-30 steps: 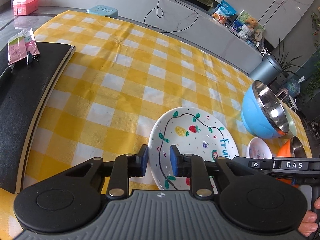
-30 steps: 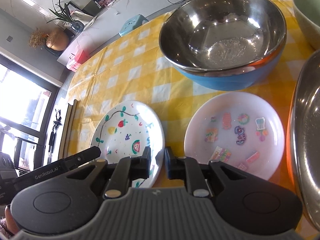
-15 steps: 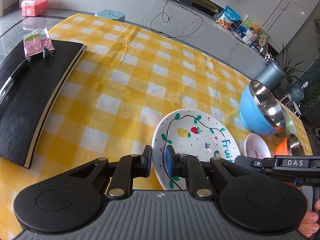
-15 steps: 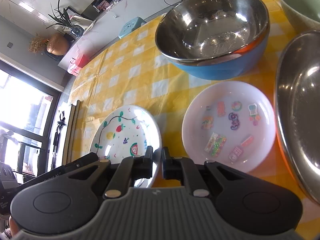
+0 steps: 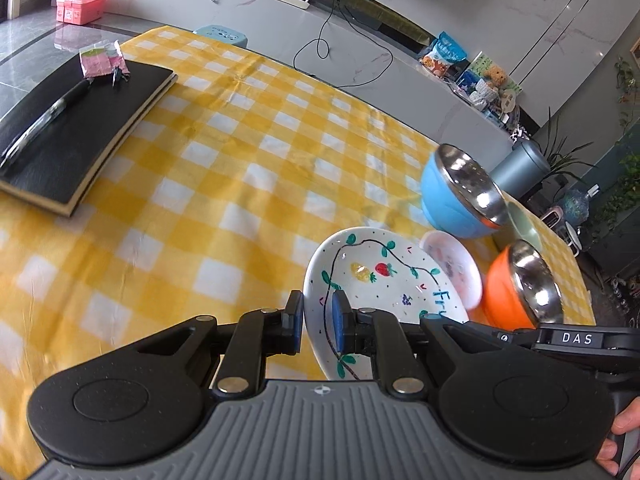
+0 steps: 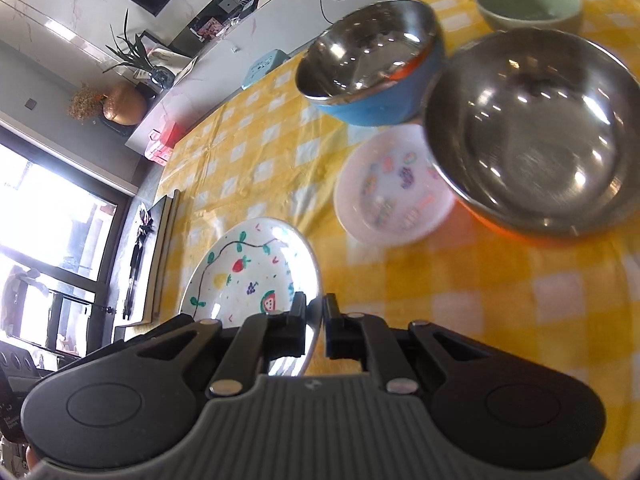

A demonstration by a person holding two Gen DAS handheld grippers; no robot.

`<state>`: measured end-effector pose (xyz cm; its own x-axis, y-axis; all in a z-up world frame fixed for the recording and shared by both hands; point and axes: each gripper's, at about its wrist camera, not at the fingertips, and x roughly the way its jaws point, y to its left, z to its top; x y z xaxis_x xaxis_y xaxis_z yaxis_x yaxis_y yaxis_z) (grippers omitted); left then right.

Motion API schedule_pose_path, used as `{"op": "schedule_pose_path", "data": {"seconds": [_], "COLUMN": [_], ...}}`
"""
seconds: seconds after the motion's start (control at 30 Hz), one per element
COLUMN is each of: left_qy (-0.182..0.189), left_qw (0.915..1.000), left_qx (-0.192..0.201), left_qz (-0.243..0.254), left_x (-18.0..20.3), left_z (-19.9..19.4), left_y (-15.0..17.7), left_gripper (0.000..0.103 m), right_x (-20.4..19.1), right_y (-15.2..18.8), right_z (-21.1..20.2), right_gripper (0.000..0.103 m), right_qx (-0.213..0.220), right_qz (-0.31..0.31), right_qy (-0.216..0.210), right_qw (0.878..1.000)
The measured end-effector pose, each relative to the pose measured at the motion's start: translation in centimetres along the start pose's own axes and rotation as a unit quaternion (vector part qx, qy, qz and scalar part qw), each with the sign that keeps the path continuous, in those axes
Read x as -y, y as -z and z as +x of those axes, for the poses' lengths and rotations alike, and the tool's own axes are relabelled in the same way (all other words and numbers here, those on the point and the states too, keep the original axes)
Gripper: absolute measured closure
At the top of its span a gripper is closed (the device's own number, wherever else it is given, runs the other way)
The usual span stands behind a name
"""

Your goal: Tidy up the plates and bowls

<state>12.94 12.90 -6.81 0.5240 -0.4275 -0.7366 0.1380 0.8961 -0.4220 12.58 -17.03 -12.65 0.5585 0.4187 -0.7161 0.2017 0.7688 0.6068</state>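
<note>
Lifted off the checked cloth (image 5: 224,184) since a second ago, the glossy round fruit-painted plate (image 5: 380,280) hangs tilted, left gripper (image 5: 316,322) and right gripper (image 6: 314,328) clenched on its rim at nine and three o'clock.

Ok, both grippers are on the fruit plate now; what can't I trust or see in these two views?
- Fruit plate, left wrist view: near rim hidden behind the left gripper; lettering cut off by the gripper body.
- Same plate, right wrist view: underside and table contact hidden by the right gripper.
- Small pink plate: motion-blurred, stickers unreadable.
- Green bowl, left wrist view: mostly hidden behind the blue bowl.
</note>
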Motion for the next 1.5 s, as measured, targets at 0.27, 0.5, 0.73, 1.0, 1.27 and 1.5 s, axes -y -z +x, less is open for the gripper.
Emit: {"op": "schedule_pose_path", "data": {"seconds": [0.27,0.5,0.73,1.0,1.27,1.5], "left_qy": [0.021,0.022,0.007,-0.002,-0.005,-0.014], "left_qw": [0.9996,0.9994,0.9997,0.9998,0.9999,0.9999], "left_qx": [0.002,-0.005,-0.007,-0.011,-0.010,-0.007], "left_qz": [-0.021,-0.027,-0.022,-0.016,-0.010,0.001], "left_x": [1.7,2.6,3.0,3.0,3.1,3.5], "left_z": [-1.8,-1.8,-1.6,-1.3,-1.3,-1.2], "left_y": [4.4,7.4,8.6,9.1,9.1,9.2], "left_gripper": [0.087,0.087,0.089,0.091,0.092,0.091], "right_x": [2.9,5.0,4.8,4.5,4.2,3.9], "right_y": [4.3,7.1,7.8,7.9,8.3,8.5], "right_z": [-4.3,-6.1,-6.6,-6.2,-5.6,-5.5], "right_gripper": [0.097,0.097,0.097,0.096,0.095,0.095], "right_qx": [0.003,0.003,0.013,0.018,0.018,0.028], "right_qz": [0.020,0.039,0.023,-0.003,-0.013,-0.029], "right_qy": [0.006,0.017,0.030,0.050,0.063,0.071], "right_qw": [1.000,0.999,0.999,0.999,0.998,0.997]}}
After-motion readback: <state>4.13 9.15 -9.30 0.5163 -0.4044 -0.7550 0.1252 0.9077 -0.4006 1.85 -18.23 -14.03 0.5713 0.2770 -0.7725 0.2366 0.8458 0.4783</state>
